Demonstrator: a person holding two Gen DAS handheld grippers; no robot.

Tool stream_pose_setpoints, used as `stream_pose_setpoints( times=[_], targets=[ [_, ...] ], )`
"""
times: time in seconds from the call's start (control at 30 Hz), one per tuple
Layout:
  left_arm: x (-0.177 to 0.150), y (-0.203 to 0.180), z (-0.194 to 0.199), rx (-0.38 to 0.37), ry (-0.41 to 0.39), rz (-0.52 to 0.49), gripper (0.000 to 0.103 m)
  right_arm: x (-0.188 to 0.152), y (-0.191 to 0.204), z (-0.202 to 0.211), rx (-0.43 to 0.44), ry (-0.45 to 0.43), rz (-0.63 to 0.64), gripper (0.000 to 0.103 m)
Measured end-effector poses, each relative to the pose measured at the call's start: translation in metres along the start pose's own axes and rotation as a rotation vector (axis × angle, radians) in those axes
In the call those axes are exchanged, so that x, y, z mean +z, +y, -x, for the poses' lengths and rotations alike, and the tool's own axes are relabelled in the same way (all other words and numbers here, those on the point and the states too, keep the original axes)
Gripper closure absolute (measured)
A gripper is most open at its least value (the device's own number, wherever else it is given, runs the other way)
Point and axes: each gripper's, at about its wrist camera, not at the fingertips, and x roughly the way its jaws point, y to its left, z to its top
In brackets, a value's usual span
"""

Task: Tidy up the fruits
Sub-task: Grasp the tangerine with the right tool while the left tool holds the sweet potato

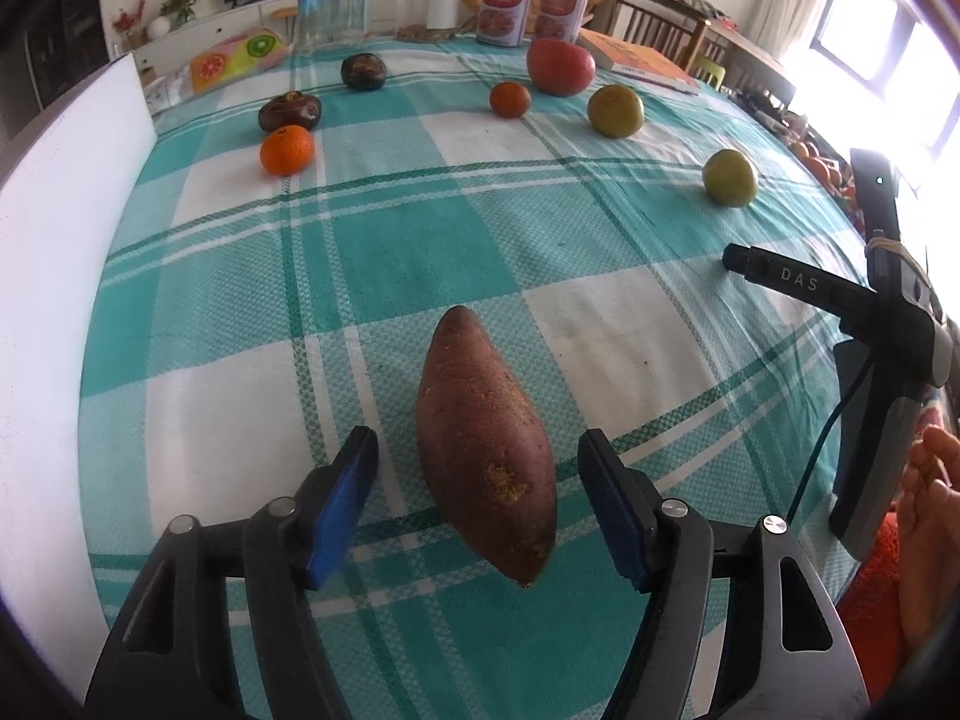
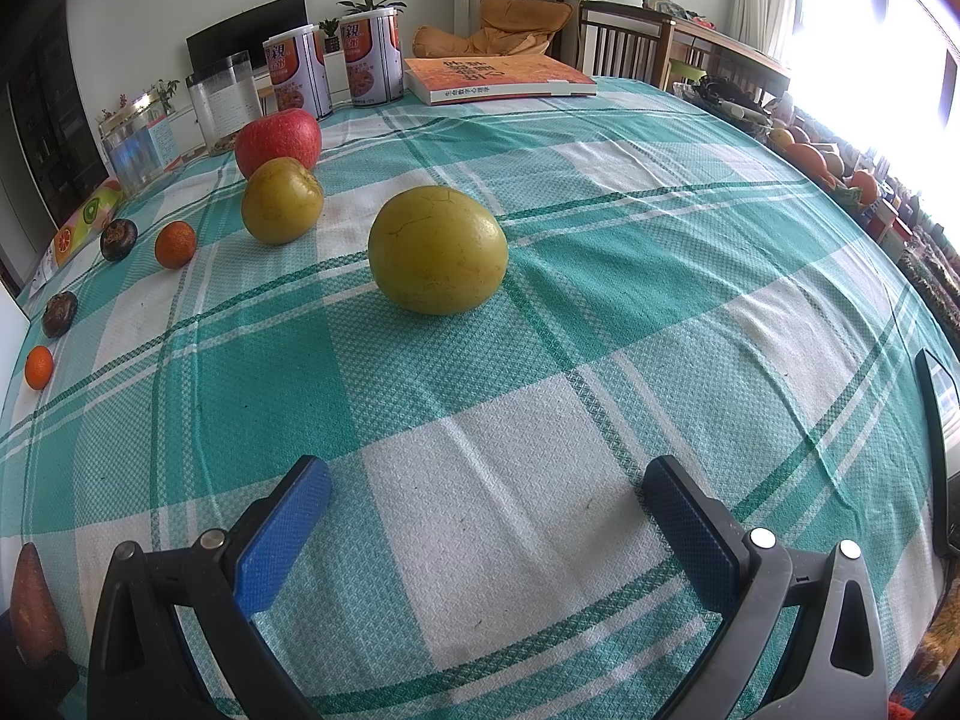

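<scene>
Left wrist view: the left claw (image 1: 477, 507) stands open, its blue pads clear on either side of the sweet potato (image 1: 486, 450), which lies on the checked surface (image 1: 384, 252) between them, long axis running 11 to 5 o'clock. No earlier picture bears on its motion. At 3 o'clock the right claw's black finger (image 1: 780, 279) and a hand (image 1: 927, 516) show.

Right wrist view: the right claw (image 2: 486, 531) is open wide and holds nothing; bare cloth lies between its pads. A yellow-green fruit (image 2: 438, 249) sits at 12 o'clock, a second one (image 2: 281, 199) and a red apple (image 2: 277, 139) at 11. The sweet potato appears only at the 8 o'clock edge.

Containers: two clear jars (image 2: 225, 99) at the far edge; contents cannot be told. Two printed cans (image 2: 297, 75) stand beside them, a book (image 2: 498, 78) at 12 o'clock.

Open room: the middle and 3 o'clock side of the surface.
</scene>
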Motion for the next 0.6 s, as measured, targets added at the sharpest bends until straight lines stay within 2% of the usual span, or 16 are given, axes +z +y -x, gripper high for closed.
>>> stream_pose_setpoints(
  times=[0.27, 0.37, 0.47, 0.53, 0.6],
  targets=[
    [-0.003, -0.009, 0.004, 0.002, -0.016, -0.033, 0.034, -0.001, 0.001, 0.000, -0.003, 0.000, 0.002, 0.000],
    [-0.004, -0.014, 0.001, 0.049, -0.022, -0.053, 0.060, -0.001, 0.001, 0.000, -0.003, 0.000, 0.001, 0.000],
    [-0.002, -0.006, 0.001, 0.018, -0.027, -0.003, 0.061, 0.001, 0.000, 0.000, 0.007, 0.006, 0.010, 0.000],
    [-0.003, 0.000, 0.005, -0.011, -0.032, 0.023, 0.062, 0.006, -0.007, 0.002, 0.086, 0.039, 0.016, 0.000],
    [-0.006, 0.006, 0.011, -0.037, -0.050, 0.032, 0.062, 0.008, -0.032, 0.015, 0.223, -0.014, -0.083, 0.005]
  ],
)
